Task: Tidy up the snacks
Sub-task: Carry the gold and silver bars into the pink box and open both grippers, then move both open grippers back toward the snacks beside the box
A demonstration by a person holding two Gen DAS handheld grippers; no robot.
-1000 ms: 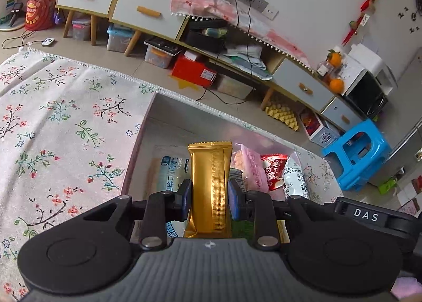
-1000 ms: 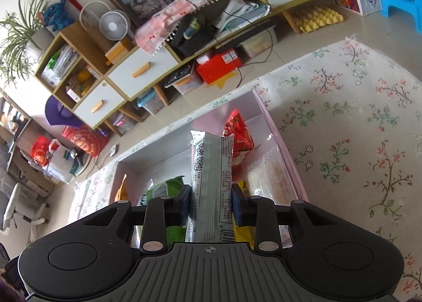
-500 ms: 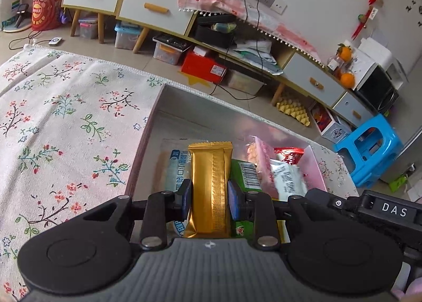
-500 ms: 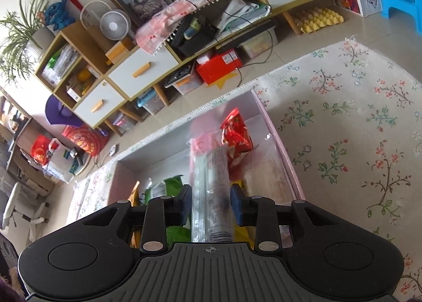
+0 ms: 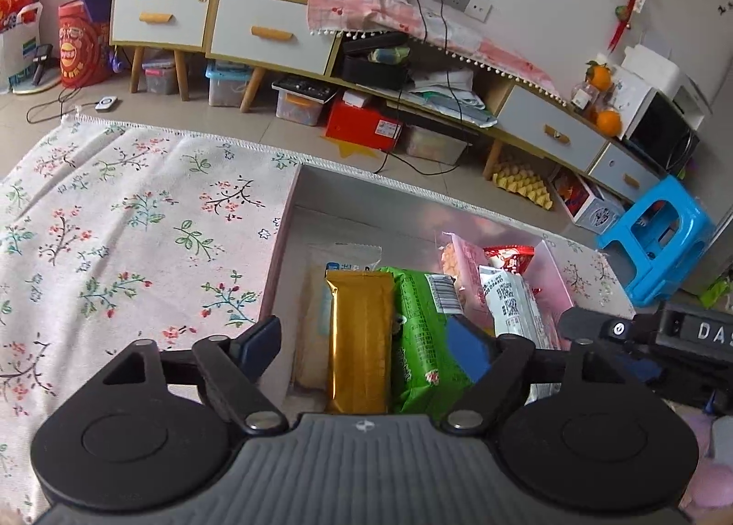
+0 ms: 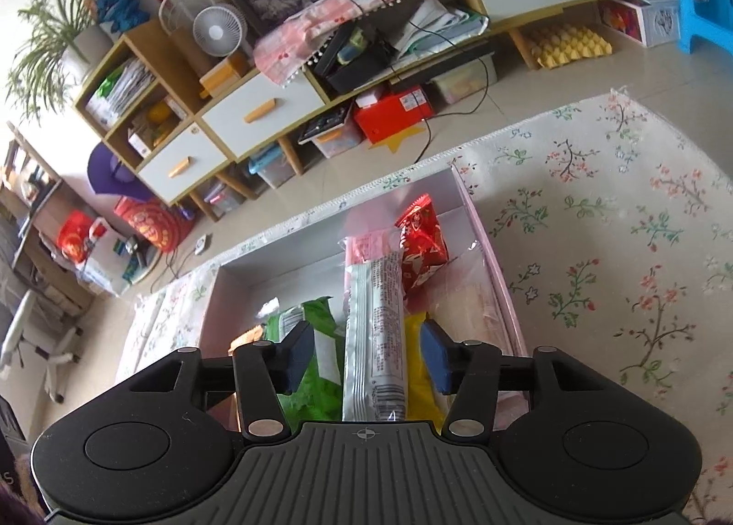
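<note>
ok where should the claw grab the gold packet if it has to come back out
Grip the gold packet across its narrow width near the middle, coming from above along its length. It lies long and slim in the box, its right edge against the green packet.

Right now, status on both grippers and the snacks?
Left gripper open, gold foil snack bar released in pink box. Right gripper open, white printed snack pack dropped in. Nothing blocking.

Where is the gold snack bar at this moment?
In the left wrist view the gold snack bar lies inside the pink box, between the open left tool's fingers, just left of the green packet.
</note>
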